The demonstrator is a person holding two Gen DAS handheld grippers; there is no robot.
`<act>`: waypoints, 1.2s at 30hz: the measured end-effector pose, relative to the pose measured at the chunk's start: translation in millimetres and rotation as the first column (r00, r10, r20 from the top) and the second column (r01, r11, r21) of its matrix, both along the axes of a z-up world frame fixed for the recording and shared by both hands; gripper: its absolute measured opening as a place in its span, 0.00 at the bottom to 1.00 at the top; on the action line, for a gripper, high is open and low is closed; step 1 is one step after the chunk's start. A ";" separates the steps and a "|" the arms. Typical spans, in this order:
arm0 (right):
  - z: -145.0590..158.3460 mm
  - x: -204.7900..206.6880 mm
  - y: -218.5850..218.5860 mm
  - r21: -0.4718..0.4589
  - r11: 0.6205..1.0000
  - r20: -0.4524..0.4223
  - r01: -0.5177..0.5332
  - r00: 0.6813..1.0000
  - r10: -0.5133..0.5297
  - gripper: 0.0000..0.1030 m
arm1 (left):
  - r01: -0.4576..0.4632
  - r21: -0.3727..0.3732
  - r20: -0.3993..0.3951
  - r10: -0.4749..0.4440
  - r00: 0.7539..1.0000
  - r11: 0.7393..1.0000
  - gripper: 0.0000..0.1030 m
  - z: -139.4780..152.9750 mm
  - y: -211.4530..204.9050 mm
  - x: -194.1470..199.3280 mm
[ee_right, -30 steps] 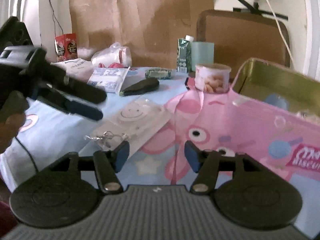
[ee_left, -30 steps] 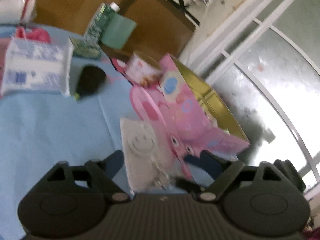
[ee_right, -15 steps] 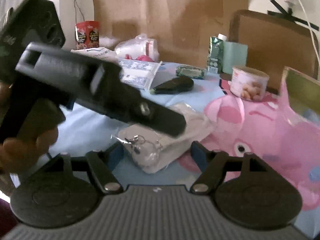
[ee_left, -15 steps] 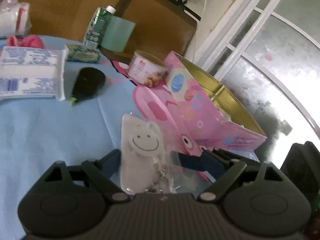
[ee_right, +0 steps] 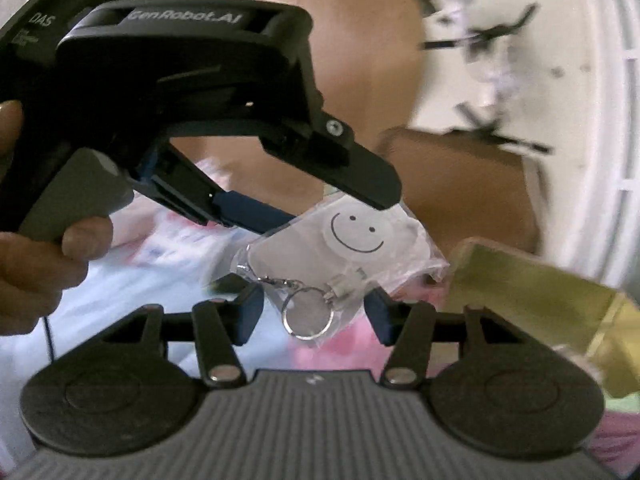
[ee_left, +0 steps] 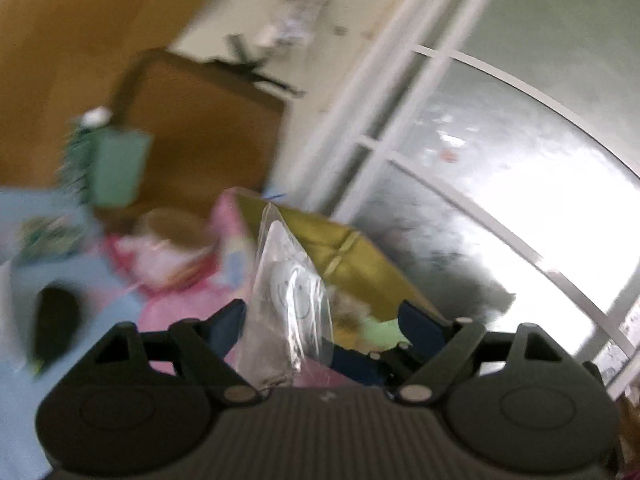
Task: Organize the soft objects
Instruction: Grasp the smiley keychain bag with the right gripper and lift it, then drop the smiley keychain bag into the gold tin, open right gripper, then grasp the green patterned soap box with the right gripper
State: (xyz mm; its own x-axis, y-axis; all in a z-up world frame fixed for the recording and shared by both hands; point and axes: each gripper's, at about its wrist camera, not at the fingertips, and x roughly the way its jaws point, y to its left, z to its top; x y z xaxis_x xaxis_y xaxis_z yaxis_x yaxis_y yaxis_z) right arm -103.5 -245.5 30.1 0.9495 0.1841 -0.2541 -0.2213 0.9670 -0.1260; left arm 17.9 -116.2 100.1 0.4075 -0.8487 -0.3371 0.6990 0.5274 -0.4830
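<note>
The person's left hand (ee_right: 36, 240) is squeezing the left gripper (ee_right: 332, 208), whose jaws are pinching the clear pouch (ee_right: 344, 240) with its smiley face and key ring, lifted above the blue worktop (ee_right: 132, 280). To the right, the right gripper (ee_right: 312, 312) is hovering just under the pouch, jaws wide, beside the gold-lined pink bag (ee_right: 532, 280).

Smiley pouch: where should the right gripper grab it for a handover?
The free lower end of the smiley pouch, just above the key ring, coming from below. The left gripper occupies the top, and the open right gripper flanks that hanging end.
</note>
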 end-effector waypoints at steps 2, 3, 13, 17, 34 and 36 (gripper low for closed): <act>7.7 0.1 -23.0 0.021 0.998 0.020 0.067 0.998 -0.068 0.56 | 0.054 0.006 0.029 -0.054 0.998 0.999 0.82 7.6 -31.1 4.2; 10.0 -0.1 -35.1 0.032 0.994 0.023 0.102 0.994 -0.103 0.57 | 0.079 0.012 0.039 -0.079 0.996 0.997 0.83 10.1 -50.6 7.3; -9.1 26.7 -126.4 0.133 0.901 -0.060 0.414 0.910 -0.409 0.58 | 0.013 0.142 0.147 -0.035 0.989 0.990 0.87 -15.0 -106.9 1.2; -11.0 12.4 -126.1 0.192 0.891 -0.049 0.411 0.911 -0.410 0.58 | -0.023 0.155 0.151 -0.001 0.989 0.988 0.88 -20.0 -81.2 -1.7; 5.1 38.8 -5.0 0.235 0.969 -0.100 0.075 0.994 -0.052 0.58 | -0.339 0.214 0.137 0.315 0.939 0.916 0.89 -72.3 107.1 -13.6; 3.6 56.7 13.5 0.221 0.975 -0.122 0.034 0.993 -0.007 0.58 | -0.372 0.206 0.125 0.353 0.927 0.905 0.89 -78.1 124.2 -9.6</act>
State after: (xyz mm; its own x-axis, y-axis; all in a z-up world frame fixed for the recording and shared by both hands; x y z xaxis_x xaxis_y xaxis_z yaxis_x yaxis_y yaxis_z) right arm -46.8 -232.0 33.7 0.9188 0.2299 -0.3210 -0.2019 0.9722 0.1184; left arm 8.3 8.0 22.0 0.7074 -0.5445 -0.4507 0.4717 0.8386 -0.2726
